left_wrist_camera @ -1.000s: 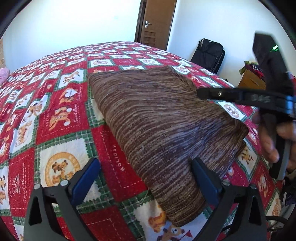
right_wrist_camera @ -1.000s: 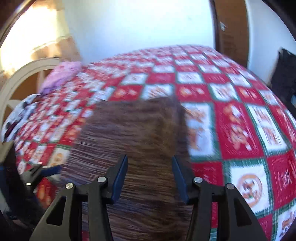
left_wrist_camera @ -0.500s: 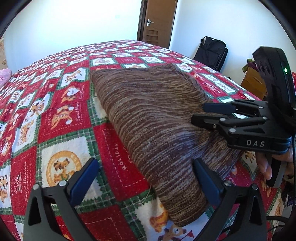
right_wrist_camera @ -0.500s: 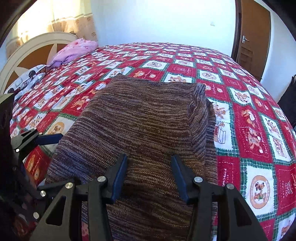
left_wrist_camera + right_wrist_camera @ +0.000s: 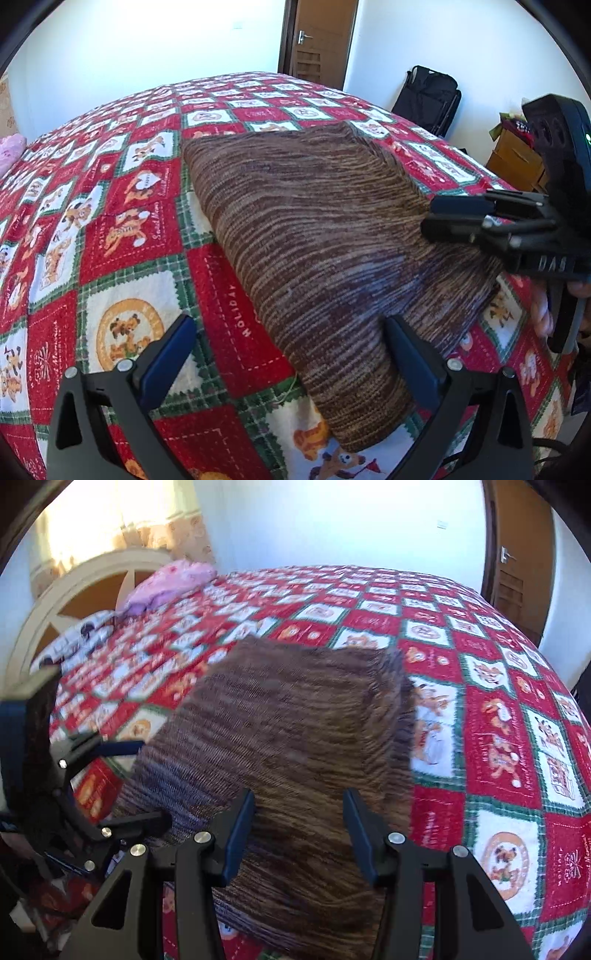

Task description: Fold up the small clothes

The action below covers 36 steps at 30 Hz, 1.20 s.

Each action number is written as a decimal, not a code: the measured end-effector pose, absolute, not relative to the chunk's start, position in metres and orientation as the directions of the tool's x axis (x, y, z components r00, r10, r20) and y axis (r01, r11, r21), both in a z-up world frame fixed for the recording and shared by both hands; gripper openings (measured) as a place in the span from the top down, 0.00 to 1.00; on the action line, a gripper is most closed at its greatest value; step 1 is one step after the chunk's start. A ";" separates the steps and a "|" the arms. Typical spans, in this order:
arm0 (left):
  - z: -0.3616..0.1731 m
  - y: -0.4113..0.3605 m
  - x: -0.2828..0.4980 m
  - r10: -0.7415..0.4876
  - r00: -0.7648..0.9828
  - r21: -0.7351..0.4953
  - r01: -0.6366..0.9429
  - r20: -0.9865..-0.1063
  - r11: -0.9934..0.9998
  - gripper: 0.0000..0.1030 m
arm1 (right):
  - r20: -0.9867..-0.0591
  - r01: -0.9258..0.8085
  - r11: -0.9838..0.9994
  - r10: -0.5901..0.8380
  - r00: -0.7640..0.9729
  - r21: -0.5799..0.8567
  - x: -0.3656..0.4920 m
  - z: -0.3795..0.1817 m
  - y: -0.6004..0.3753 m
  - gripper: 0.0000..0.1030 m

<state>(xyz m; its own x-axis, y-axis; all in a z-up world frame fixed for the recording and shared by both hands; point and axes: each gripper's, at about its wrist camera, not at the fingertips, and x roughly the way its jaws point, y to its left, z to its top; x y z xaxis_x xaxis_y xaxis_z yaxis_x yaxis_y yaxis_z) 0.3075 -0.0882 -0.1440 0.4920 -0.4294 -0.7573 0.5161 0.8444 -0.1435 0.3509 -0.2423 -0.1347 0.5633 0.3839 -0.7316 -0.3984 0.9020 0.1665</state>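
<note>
Red-and-green Christmas patchwork quilt (image 5: pixel 122 236) covers the bed, with the folded brown striped knit garment (image 5: pixel 317 236) lying flat just ahead of both claws. Left gripper (image 5: pixel 288 343) is spread wide over its near edge, right gripper (image 5: pixel 298 821) half spread above it, neither pinching anything.

We see bright daylight glaring at ten o'clock through the curtain (image 5: pixel 122 520) in the right wrist view, which is motion-blurred; the left wrist view is sharper. Fisheye bending and dark vignetting ring both.

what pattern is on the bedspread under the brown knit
A red, white and green patchwork of squares with cartoon bears on the bedspread, clearest in the left wrist view.
</note>
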 end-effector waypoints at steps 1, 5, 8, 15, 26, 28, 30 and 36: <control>-0.143 -0.088 0.308 -0.432 0.492 -0.150 0.513 -0.756 0.845 0.00 | -0.724 -0.376 0.907 0.386 0.572 0.187 0.356 -0.131 -0.251 0.48; -0.132 -0.090 0.305 -0.452 0.512 -0.156 0.519 -0.731 0.841 0.00 | -0.706 -0.306 0.915 0.398 0.586 0.262 0.379 -0.126 -0.278 0.40; -0.124 -0.087 0.305 -0.501 0.516 -0.208 0.523 -0.694 0.827 0.00 | -0.699 -0.244 0.901 0.433 0.569 0.358 0.400 -0.131 -0.295 0.39; -0.136 -0.088 0.319 -0.503 0.486 -0.257 0.487 -0.715 0.835 0.00 | -0.711 -0.203 0.884 0.461 0.532 0.422 0.444 -0.150 -0.302 0.39; -0.147 -0.098 0.324 -0.496 0.459 -0.249 0.498 -0.737 0.831 0.00 | -0.645 -0.213 0.818 0.557 0.524 0.534 0.482 -0.170 -0.305 0.39; -0.148 -0.101 0.323 -0.485 0.459 -0.230 0.507 -0.744 0.831 0.00 | -0.640 -0.228 0.809 0.573 0.512 0.542 0.485 -0.171 -0.301 0.39; -0.149 -0.103 0.322 -0.477 0.461 -0.216 0.511 -0.748 0.832 0.00 | -0.638 -0.259 0.799 0.592 0.493 0.542 0.488 -0.172 -0.294 0.39; -0.150 -0.106 0.323 -0.469 0.462 -0.200 0.519 -0.753 0.831 0.00 | -0.651 -0.282 0.804 0.590 0.477 0.523 0.490 -0.175 -0.282 0.50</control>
